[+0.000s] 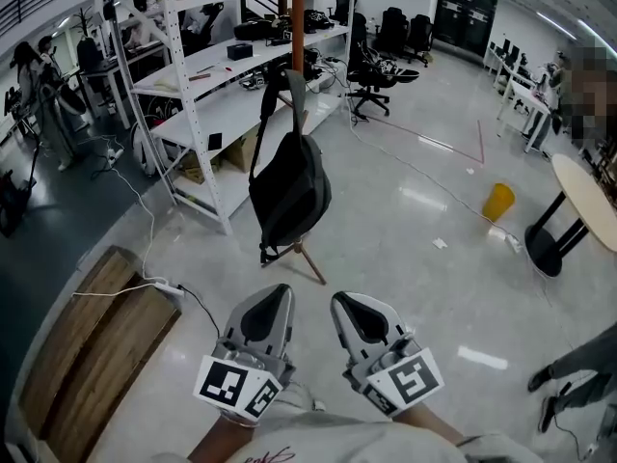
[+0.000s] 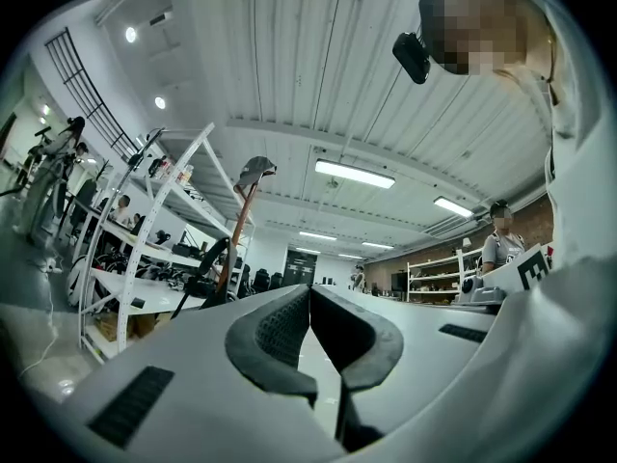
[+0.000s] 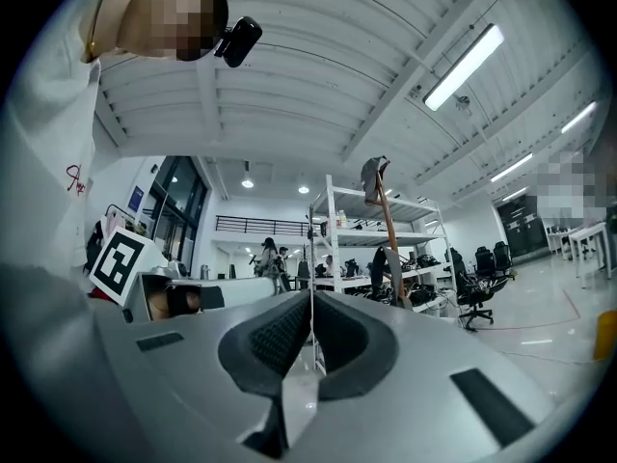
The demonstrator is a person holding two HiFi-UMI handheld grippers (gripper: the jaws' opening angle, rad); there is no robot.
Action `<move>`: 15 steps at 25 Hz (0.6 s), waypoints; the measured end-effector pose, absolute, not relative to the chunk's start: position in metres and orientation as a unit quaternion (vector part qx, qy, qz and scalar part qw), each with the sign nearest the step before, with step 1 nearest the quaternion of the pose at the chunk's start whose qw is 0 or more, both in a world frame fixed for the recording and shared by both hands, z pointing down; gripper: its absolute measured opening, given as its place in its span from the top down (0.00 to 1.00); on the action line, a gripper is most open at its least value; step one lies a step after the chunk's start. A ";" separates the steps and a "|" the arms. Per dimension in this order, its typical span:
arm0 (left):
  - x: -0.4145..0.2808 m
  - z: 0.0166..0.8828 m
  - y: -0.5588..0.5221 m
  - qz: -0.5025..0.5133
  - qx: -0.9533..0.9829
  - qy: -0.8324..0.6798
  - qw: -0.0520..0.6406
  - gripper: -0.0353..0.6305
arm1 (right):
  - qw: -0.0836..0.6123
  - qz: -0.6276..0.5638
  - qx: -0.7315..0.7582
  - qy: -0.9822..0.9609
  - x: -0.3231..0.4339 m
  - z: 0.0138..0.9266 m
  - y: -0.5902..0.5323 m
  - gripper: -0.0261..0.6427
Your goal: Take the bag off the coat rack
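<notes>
A black bag hangs by its strap from a wooden coat rack standing on the floor ahead of me. Both grippers are held low and near me, short of the rack's feet and apart from the bag. The left gripper has its jaws shut with nothing between them, and so does the right gripper. In the left gripper view the shut gripper points up past the coat rack, which has a cap on top. The right gripper is likewise shut, with the coat rack to its right.
White shelving loaded with gear stands behind and left of the rack. A wooden platform lies at left, with a cable and power strip beside it. A yellow bin, a round table and a person's legs are at right.
</notes>
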State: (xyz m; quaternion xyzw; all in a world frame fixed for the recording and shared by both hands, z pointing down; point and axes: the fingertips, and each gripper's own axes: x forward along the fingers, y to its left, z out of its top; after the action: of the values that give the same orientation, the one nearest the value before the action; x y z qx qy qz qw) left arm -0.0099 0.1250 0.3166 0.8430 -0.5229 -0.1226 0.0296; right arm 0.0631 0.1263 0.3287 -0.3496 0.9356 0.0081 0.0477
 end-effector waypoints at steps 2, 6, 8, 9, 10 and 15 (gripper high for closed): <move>-0.007 0.321 0.124 -0.121 0.844 -0.522 0.035 0.92 | 0.044 0.000 -0.347 0.937 0.065 0.334 0.128 0.93; -0.002 0.322 0.112 -0.124 0.846 -0.517 0.035 0.92 | 0.047 0.008 -0.352 0.935 0.069 0.333 0.113 0.93; -0.002 0.321 0.102 -0.125 0.848 -0.514 0.031 0.92 | 0.044 0.013 -0.357 0.933 0.069 0.332 0.103 0.93; -0.003 0.321 0.097 -0.125 0.849 -0.512 0.028 0.92 | 0.042 0.021 -0.358 0.933 0.068 0.331 0.098 0.93; -0.004 0.320 0.091 -0.126 0.850 -0.511 0.027 0.92 | 0.041 0.027 -0.358 0.933 0.067 0.331 0.093 0.93; -0.012 0.319 0.049 -0.129 0.852 -0.507 0.024 0.92 | 0.034 0.040 -0.363 0.931 0.059 0.332 0.055 0.93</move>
State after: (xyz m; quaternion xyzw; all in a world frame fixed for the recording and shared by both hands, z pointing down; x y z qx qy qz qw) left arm -0.0117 0.0495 0.3188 0.8520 -0.5068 -0.1289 0.0244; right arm 0.0585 0.0553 0.3319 -0.3625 0.9305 0.0398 0.0336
